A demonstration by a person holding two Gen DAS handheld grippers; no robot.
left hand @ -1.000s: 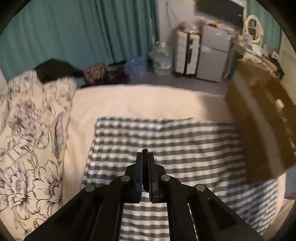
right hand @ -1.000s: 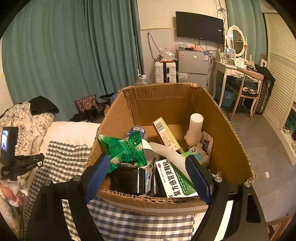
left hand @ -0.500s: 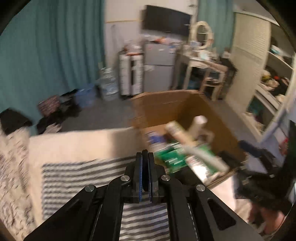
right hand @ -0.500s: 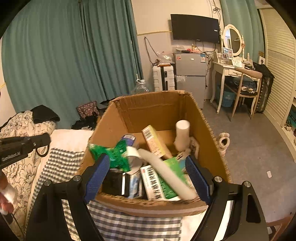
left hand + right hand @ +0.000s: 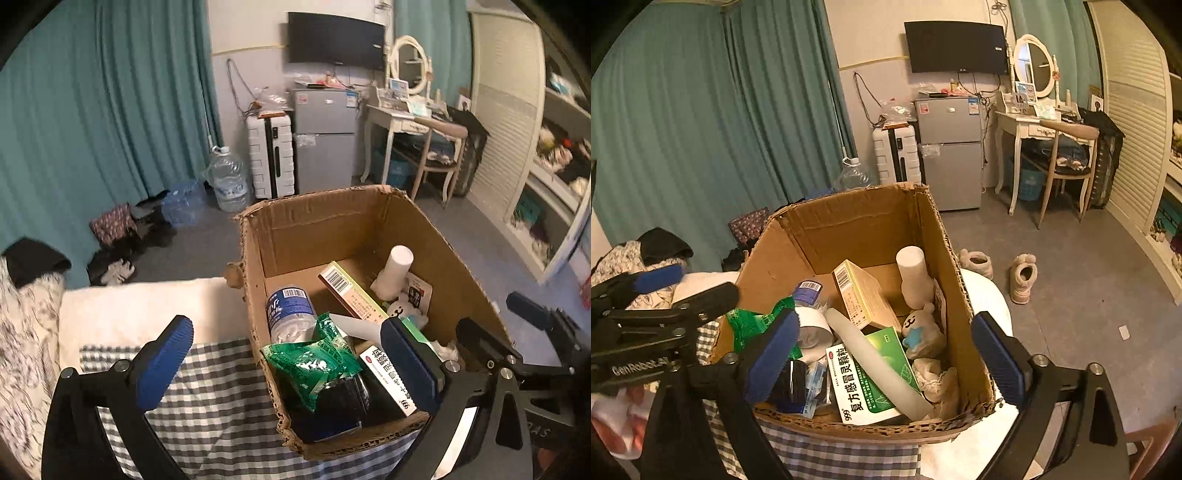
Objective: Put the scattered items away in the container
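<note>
A cardboard box (image 5: 314, 210) stands on the bed, filled with a water bottle (image 5: 290, 310), a green packet (image 5: 314, 362), a white bottle (image 5: 395, 266) and a medicine box (image 5: 864, 387). A white tube (image 5: 875, 365) and a plush toy (image 5: 919, 328) lie inside too. My left gripper (image 5: 284, 325) hovers over the box's near left corner, its jaws opening, pressing on nothing. My right gripper (image 5: 884, 325) hangs over the box's (image 5: 857, 218) near right side, jaws also opening, with only the contents below them. Each gripper shows at the edge of the other's view.
A grey checked cloth (image 5: 214, 398) lies under the box on a white blanket, with a floral quilt (image 5: 22, 332) at the left. On the floor beyond sit slippers (image 5: 1023, 277), a white suitcase (image 5: 271, 155), a fridge (image 5: 951, 158) and a chair (image 5: 1067, 155).
The left gripper has swung right from the checked cloth to above the box, and its jaws went from shut to wide open. The right gripper drifted right, with its jaws slightly wider.
</note>
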